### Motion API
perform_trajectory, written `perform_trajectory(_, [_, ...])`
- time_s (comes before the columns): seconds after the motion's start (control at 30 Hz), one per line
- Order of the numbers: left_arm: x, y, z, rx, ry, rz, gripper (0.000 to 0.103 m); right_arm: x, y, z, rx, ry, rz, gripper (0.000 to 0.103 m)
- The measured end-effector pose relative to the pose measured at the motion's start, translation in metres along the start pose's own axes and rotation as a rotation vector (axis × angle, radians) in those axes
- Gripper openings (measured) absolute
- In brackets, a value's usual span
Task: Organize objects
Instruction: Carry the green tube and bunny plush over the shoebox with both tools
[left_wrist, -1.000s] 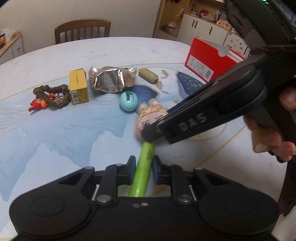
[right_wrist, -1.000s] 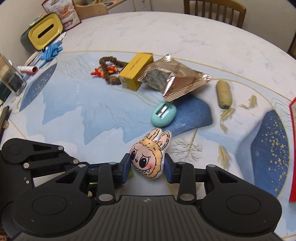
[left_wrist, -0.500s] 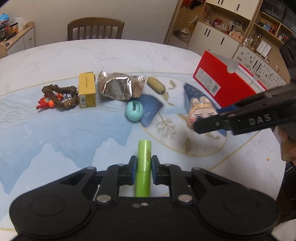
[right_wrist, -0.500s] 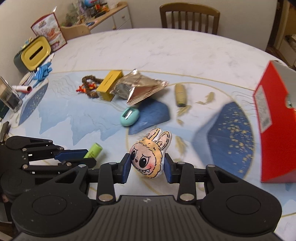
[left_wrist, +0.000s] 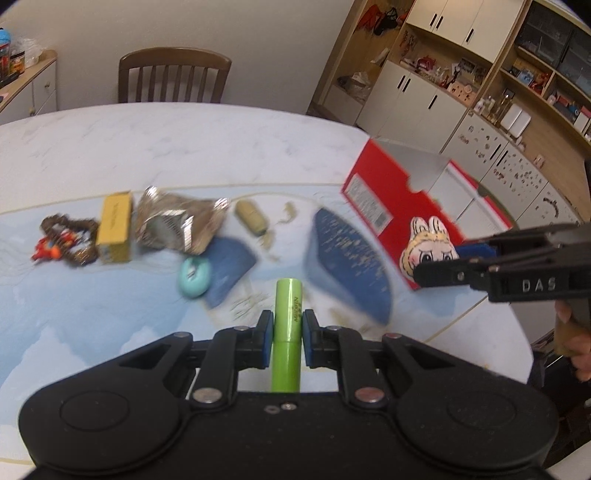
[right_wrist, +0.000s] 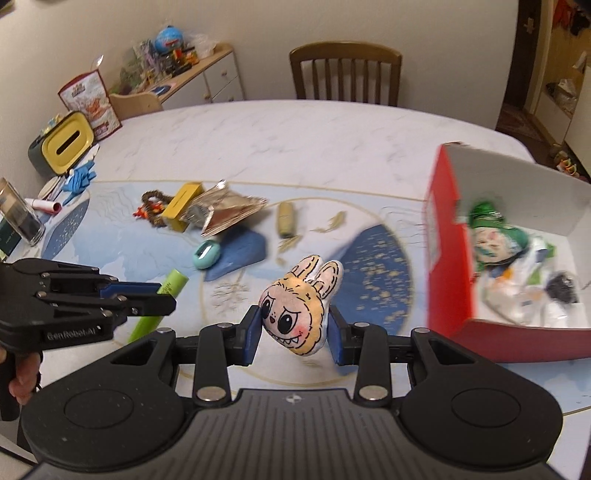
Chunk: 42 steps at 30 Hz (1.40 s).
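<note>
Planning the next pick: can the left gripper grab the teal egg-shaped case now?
Probably not yet: the left gripper is shut on the green tube. The teal egg-shaped case itself lies uncovered on the table.

Wooden chair (left_wrist: 173, 75), wall cabinets (left_wrist: 491, 122) behind.

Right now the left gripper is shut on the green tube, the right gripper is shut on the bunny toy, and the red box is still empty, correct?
Not quite: the red box is not empty. The right wrist view shows a green-and-white item and other small things already inside it. The rest holds: the left gripper is shut on the green tube, and the right gripper is shut on the bunny toy.
</note>
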<state>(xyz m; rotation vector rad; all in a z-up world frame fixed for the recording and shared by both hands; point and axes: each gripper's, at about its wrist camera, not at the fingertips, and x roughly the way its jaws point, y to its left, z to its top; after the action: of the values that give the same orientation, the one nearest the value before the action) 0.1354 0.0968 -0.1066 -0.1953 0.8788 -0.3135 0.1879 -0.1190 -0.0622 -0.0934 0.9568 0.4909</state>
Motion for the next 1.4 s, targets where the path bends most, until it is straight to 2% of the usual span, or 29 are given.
perform_trajectory(0.43, [0.02, -0.077, 0.039, 0.08, -0.021, -0.006, 0.014, -0.042, -0.099, -0.004, 0.05, -0.055, -0.06, 0.036])
perform_trajectory(0.97, [0.071, -0.17, 0.093, 0.16, -0.018, -0.054, 0.014, -0.063, -0.214, -0.011, 0.123, -0.106, -0.126, 0.036])
perform_trajectory(1.17, [0.096, -0.192, 0.115, 0.187, -0.009, -0.061, 0.014, -0.063, -0.259, -0.007, 0.168, -0.106, -0.166, 0.036])
perform_trajectory(1.4, [0.134, -0.213, 0.136, 0.196, 0.023, -0.058, 0.014, -0.037, -0.286, 0.003, 0.157, -0.072, -0.184, 0.036])
